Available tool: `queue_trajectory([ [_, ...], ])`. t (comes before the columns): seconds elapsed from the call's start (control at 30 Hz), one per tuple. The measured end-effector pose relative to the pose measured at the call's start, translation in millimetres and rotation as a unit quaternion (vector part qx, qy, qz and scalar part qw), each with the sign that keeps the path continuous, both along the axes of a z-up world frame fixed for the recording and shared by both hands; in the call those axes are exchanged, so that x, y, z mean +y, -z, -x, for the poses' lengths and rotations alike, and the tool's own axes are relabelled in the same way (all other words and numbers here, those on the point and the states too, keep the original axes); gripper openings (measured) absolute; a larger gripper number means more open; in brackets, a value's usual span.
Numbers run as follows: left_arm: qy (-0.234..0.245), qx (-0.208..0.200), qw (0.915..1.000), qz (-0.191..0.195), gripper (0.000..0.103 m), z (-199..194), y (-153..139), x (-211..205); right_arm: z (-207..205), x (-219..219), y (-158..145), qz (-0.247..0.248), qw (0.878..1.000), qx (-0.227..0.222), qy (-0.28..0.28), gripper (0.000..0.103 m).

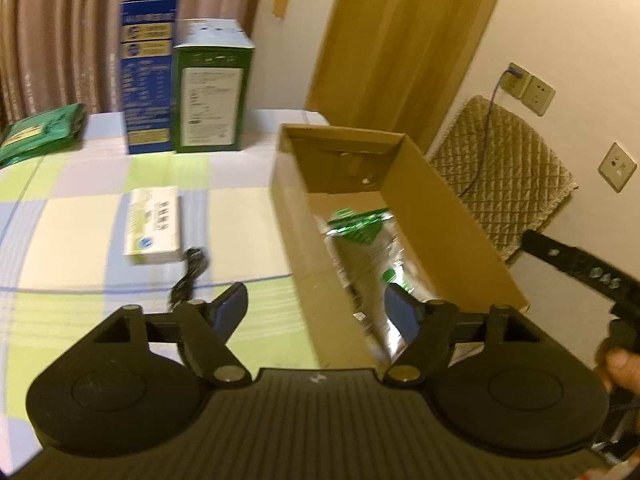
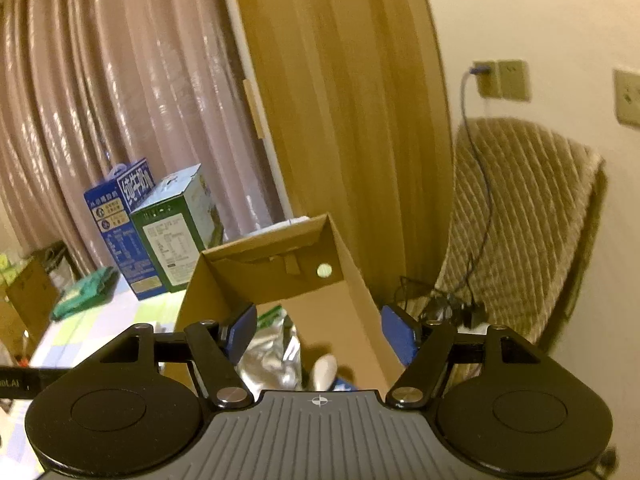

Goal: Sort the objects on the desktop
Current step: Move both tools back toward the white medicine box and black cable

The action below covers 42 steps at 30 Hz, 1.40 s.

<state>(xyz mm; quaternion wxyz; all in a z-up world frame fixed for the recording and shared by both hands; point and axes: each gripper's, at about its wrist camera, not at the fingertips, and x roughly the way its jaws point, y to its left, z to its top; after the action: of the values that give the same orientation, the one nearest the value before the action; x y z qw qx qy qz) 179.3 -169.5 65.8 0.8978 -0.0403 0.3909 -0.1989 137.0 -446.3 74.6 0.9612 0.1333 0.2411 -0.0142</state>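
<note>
The left gripper (image 1: 316,312) stands with its jaws well apart and nothing between the pads; it hangs over the near left wall of the open cardboard box (image 1: 288,200), one blue pad outside the wall and one inside. The right gripper (image 2: 318,334) is likewise spread wide and empty, poised over the same box from its near end. Below them, inside the box, lies a silver and green foil pouch (image 1: 360,248), already sorted, with a pale rounded thing (image 2: 324,372) beside it that is too blurred to name.

What seems left to sort sits out on the checked tabletop (image 1: 80,216), all to the left of the box. Nearest is a flat white packet (image 1: 154,226), its long axis running away from the left gripper, roughly parallel to the box wall; a black cable (image 1: 190,274) curls just beside its near corner. Further back stand a blue carton (image 1: 148,80) and a green carton (image 1: 212,88), touching, and a green bag (image 1: 40,132) at the far left edge.

The left gripper is clearly the nearer one to the packet; it would need to swing left and close across the packet's short width.
</note>
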Motion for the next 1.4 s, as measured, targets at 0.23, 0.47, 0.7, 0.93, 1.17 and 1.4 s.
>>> queue_trajectory([
  [0.23, -0.036, -0.008, 0.9992, -0.018, 0.095, 43.1, 0.3, 52.2, 54.5, 21.5, -8.7, -0.031, 1.0, -0.002, -0.006, 0.082],
  [0.47, -0.064, -0.007, 0.9973, -0.035, 0.102, 75.7, -1.7, 97.1, 91.6, 74.3, -10.4, -0.028, 0.998, 0.007, -0.054, 0.098],
  [0.7, -0.092, 0.011, 0.9948, -0.043, 0.102, 96.9, 5.2, 137.8, 108.0, 122.6, 3.8, -0.011, 0.995, 0.036, -0.094, 0.1],
  [0.93, -0.113, 0.003, 0.9928, -0.04, 0.102, 111.0, 9.2, 167.9, 106.4, 161.0, 11.8, 0.0, 0.99, 0.056, -0.128, 0.101],
  [1.17, -0.124, -0.014, 0.9905, -0.057, 0.102, 109.7, 11.9, 183.4, 100.6, 188.2, 19.3, 0.005, 0.987, 0.057, -0.153, 0.101],
  [1.4, -0.148, -0.027, 0.9876, -0.044, 0.101, 104.5, 23.4, 201.5, 91.6, 214.7, 28.9, 0.045, 0.983, 0.044, -0.175, 0.101],
])
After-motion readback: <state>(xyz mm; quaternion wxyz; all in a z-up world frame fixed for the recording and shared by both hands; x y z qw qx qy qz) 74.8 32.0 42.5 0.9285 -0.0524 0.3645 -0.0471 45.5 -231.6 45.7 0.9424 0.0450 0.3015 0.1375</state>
